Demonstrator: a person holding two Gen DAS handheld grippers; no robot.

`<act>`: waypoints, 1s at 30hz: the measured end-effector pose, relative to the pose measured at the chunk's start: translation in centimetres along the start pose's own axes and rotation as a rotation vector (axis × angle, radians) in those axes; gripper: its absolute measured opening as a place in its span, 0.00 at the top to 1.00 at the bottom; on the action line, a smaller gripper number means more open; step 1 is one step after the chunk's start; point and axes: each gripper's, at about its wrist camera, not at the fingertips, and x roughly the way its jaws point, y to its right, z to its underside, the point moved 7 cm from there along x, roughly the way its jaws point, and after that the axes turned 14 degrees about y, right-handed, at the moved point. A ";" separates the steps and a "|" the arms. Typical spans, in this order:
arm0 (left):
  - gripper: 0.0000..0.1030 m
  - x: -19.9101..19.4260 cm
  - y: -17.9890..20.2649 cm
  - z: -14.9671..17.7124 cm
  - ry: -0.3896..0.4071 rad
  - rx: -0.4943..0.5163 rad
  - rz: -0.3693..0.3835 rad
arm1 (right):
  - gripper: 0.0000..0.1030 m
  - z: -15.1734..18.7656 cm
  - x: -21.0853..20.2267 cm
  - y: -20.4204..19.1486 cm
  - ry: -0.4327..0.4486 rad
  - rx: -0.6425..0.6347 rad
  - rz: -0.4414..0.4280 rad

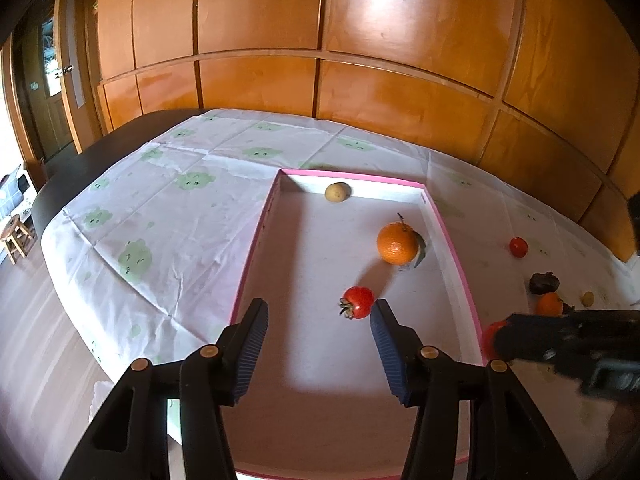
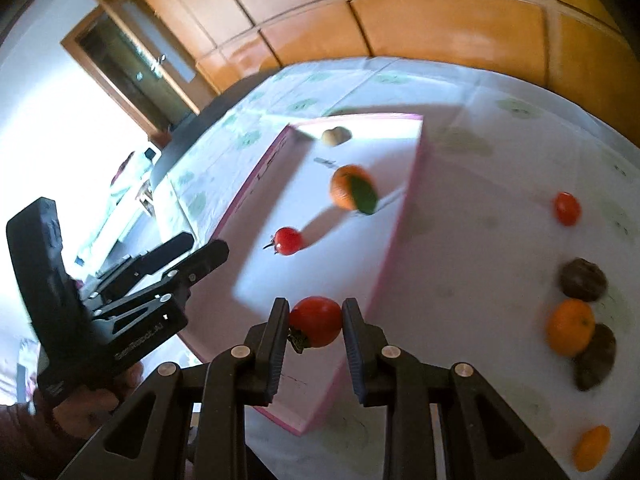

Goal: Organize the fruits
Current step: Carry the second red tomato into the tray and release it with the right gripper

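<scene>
The right claw (image 2: pixel 315 322) is clamped on a red tomato (image 2: pixel 316 321), both pads pressed against its sides, its dried green calyx turned toward the left pad. It hangs above the near right corner of a shallow pink-edged tray (image 2: pixel 404 216) that lies on the counter (image 2: pixel 472 264), which is spread with a white cloth printed in pale green.

Inside the tray lie three fruits, well apart — a small tomato (image 1: pixel 357 302) nearest, an orange (image 1: pixel 397 243) with a stem and green leaf further in by the right wall, and a small yellowish-brown fruit (image 1: pixel 338 192) against the far wall.

The left claw (image 1: pixel 319 312) hovers over the near part of the tray, its jaws partly apart with nothing between them; the small tomato sits just beyond its right finger.

Outside the tray, on the cloth to its right, are a cherry tomato (image 2: pixel 567 208) on its own, a dark brown fruit (image 2: pixel 583 279), a tangerine (image 2: pixel 571 327) touching another dark fruit (image 2: pixel 598 356) — and a blurred orange piece (image 2: pixel 591 447) at the near edge.
</scene>
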 end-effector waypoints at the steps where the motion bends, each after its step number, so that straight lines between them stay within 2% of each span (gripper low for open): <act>1: 0.47 0.0 -0.1 0.1 -0.002 -0.003 -0.001 | 0.74 0.2 0.3 -0.2 -0.008 -0.011 0.006; 11: 0.47 0.1 -1.0 0.5 -0.009 -0.028 -0.008 | 0.74 0.5 3.0 -1.9 -0.040 -0.089 0.059; 18: 0.47 0.0 -1.5 0.6 -0.010 -0.039 -0.016 | 0.72 -0.6 3.4 -1.9 -0.003 -0.047 0.066; 30: 0.47 -0.2 -1.1 0.6 -0.006 -0.028 -0.007 | 0.72 -0.7 -0.5 0.2 0.073 -0.032 0.118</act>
